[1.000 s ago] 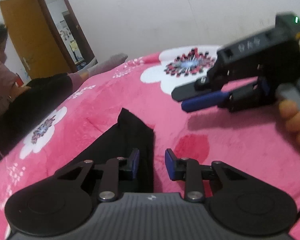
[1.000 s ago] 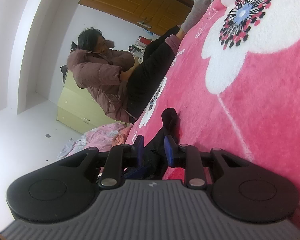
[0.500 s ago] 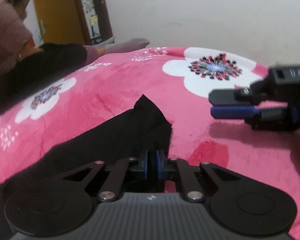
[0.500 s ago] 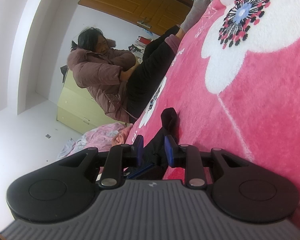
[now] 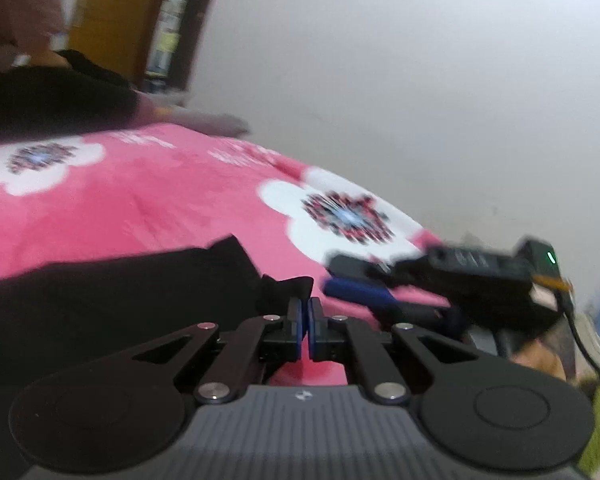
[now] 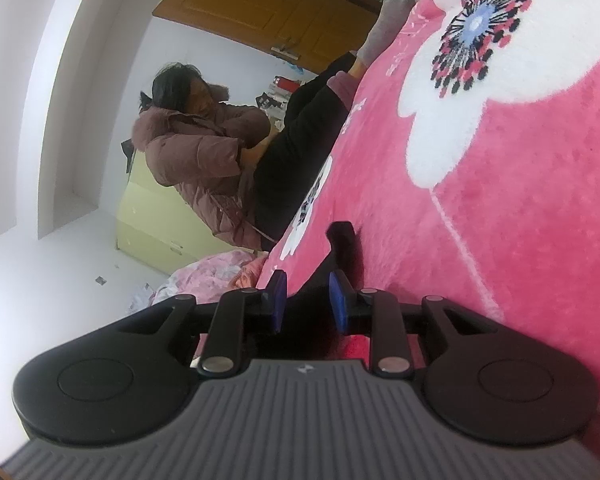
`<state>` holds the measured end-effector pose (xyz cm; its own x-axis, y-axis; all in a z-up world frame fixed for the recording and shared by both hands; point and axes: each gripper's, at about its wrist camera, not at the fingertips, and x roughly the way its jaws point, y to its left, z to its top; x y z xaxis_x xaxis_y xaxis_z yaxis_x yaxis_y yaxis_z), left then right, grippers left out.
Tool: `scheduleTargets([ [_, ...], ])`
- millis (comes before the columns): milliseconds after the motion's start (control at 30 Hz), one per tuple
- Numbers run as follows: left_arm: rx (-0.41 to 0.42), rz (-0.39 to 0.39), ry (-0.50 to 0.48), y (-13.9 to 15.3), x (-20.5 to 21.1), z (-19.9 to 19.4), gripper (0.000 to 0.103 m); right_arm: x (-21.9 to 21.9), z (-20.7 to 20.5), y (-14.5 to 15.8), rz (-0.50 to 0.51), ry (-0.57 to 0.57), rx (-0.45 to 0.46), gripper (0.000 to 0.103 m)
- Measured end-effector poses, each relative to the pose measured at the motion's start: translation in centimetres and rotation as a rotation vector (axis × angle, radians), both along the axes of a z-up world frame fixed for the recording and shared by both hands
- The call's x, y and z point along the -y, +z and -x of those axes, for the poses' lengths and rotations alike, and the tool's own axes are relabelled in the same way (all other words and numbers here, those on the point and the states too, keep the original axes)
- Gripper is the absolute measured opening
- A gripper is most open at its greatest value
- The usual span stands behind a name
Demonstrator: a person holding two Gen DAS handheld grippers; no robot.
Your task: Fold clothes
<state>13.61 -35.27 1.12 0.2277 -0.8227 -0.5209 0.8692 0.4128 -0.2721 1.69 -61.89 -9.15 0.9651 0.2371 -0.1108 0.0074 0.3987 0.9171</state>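
Two grippers are working a black garment (image 5: 112, 300) lying on a pink flowered blanket (image 5: 148, 208). The left gripper (image 5: 304, 312), at lower centre of its frame, is pinching a raised corner of the cloth with its blue pads pressed together. The right gripper (image 6: 307, 300) is standing partly spread, with black fabric (image 6: 342, 240) sitting between its pads; whether they are gripping it cannot be told. A seated person in a mauve padded jacket (image 6: 196, 160) is showing at centre left of the right view, below a wooden door (image 6: 260, 8).
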Motion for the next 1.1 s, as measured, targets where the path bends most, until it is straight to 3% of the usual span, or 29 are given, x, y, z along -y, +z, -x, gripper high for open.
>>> scheduleTargets([
  [233, -0.124, 0.035, -0.070, -1.7, -0.3, -0.8, 0.003, 0.1, -0.3, 0.1, -0.005, 0.000, -0.001, 0.023],
  [367, -0.146, -0.028, -0.146, -2.7, -0.2, -0.6, 0.004, 0.1, -0.4, 0.1, -0.009, 0.000, -0.001, 0.023],
  [433, -0.157, -0.066, -0.189, -3.2, 0.0, -0.4, 0.010, 0.2, -0.4, 0.0, -0.010, -0.001, 0.000, 0.023],
  [567, -0.148, -0.068, -0.211, -3.0, -0.2, 0.5, 0.034, 0.3, -0.4, -0.1, -0.021, -0.001, 0.004, 0.023],
  [867, -0.168, 0.027, -0.057, -0.3, -4.3, -0.2, 0.042, 0.5, -0.3, -0.2, -0.018, 0.001, 0.005, 0.023],
  [1000, -0.153, 0.021, 0.078, 0.7, -7.5, -0.2, 0.042, 0.5, -0.5, -0.2, -0.004, 0.000, -0.006, 0.023],
  [1100, -0.077, -0.023, 0.154, 1.2, -8.9, 0.7, 0.042, 0.2, -0.9, 0.0, 0.025, 0.009, -0.030, 0.025],
])
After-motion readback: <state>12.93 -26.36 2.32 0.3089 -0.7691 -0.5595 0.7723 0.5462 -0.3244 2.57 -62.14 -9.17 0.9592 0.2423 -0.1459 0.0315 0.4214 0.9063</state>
